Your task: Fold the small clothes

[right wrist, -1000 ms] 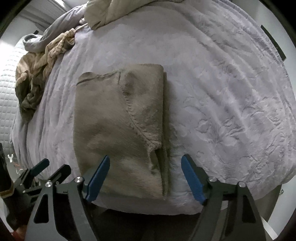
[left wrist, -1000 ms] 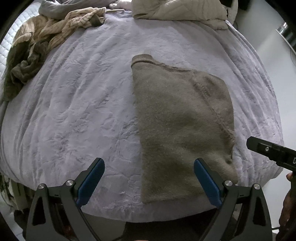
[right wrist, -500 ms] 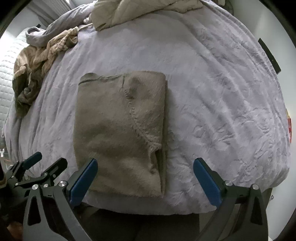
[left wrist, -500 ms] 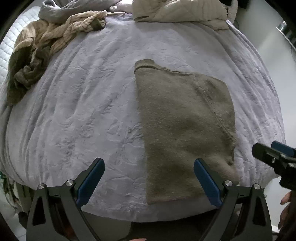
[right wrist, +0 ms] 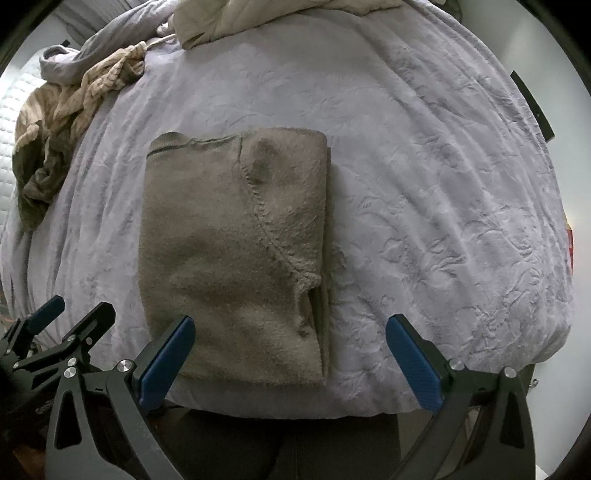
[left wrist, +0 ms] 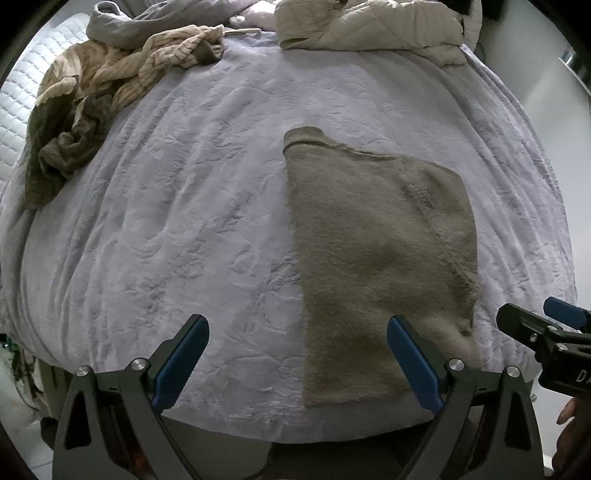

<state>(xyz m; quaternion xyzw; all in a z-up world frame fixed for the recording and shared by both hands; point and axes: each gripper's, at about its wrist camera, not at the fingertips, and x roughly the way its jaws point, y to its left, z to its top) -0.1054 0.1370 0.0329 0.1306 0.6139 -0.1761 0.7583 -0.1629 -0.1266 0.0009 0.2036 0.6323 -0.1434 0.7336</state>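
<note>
— Item one, the garment?

— One fuzzy taupe knit sweater (right wrist: 229,258), folded into a tall rectangle, lying flat on the pale lavender textured bedspread (right wrist: 424,184) near the bed's front edge. From my right-hand camera it sits at about 11 o'clock from centre; from my left-hand camera it lies at about 3 o'clock (left wrist: 373,258). The ribbed collar points to 12 o'clock, and a sleeve seam runs diagonally down the right part. The right edge shows stacked layers.

— Item two, your claws?

— My left claw (left wrist: 295,363): blue-padded fingers spread wide, released, holding nothing. Its right finger overlaps the sweater's near left corner in view; I cannot tell whether it touches. My right claw (right wrist: 290,363): likewise spread wide and empty, left finger over the sweater's near edge, right finger over bare bedspread. Each claw shows at the edge of the other's camera, at 4 o'clock and 8 o'clock.

— Item three, other stock?

— One heap of beige striped and olive crumpled clothes (left wrist: 96,107) at 10 o'clock on the far left of the bed, well apart from the sweater. One grey hooded garment (right wrist: 96,51) just behind that heap. One cream quilted blanket (left wrist: 369,26) bunched at 12 o'clock.
</note>
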